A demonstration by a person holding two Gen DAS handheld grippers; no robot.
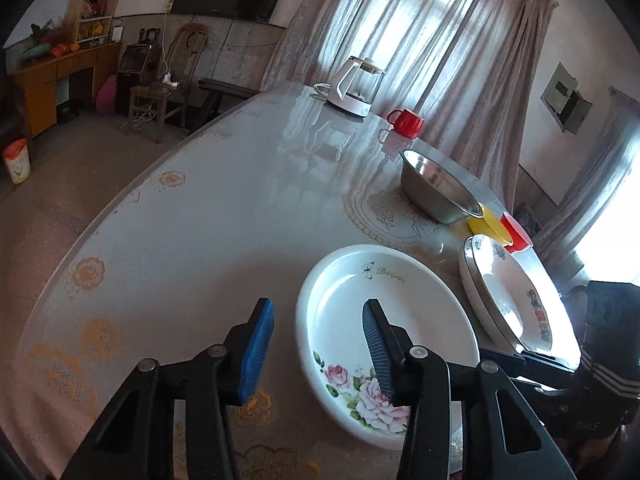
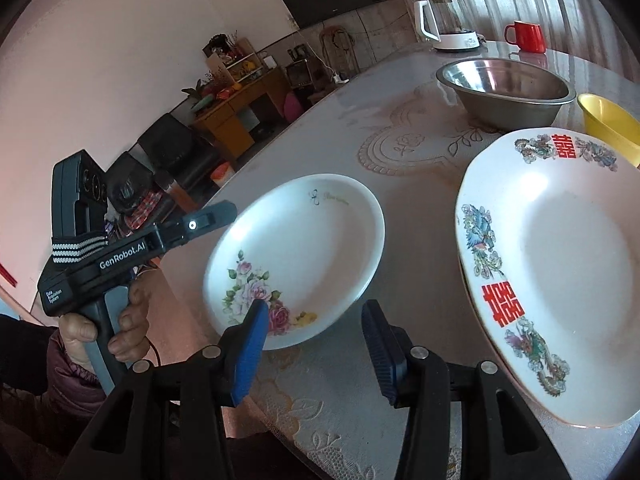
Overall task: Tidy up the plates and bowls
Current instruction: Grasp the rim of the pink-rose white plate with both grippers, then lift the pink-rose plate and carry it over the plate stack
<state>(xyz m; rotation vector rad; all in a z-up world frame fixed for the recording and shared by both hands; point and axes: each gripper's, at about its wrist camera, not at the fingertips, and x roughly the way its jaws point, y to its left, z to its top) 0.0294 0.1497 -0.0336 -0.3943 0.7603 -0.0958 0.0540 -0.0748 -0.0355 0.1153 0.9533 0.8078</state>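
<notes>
With both grippers open and nothing held, the step in hand looks like picking up the rose plate [image 2: 294, 260] to stack it with the other plates. Landmark: the rose plate itself. Left gripper [image 1: 318, 354] sits at its near-left rim, jaws spread wide, one finger over the plate's interior and the other out over the bare tablecloth [image 1: 180, 240], so the rim lies between them but isn't pinched yet. Right gripper [image 2: 314, 354] hovers at the near edge of the same plate, also spread, left finger overlapping the rose print, right finger off the rim; can't tell whether either pad touches. Just right of the rose plate: the dragon-phoenix plate [image 2: 560, 272], sitting on what the left view shows as a second plate under it, i.e. the stack target, near but not touching the rose plate. My call: one gripper takes it, the left is better lined up. Bite the rim deep enough that the pad gets past the lip, close squarely, and lift level, since glazed ceramic will likely slip if tilted. Keep the right gripper clear of the swing path or use it to steady the stack. Beyond the stack: yellow bowl [image 2: 608, 124] and the steel bowl [image 2: 504, 88], a separate group. Farthest: red mug [image 2: 526, 38] and kettle [image 2: 444, 20], well apart, not in the way.
</notes>
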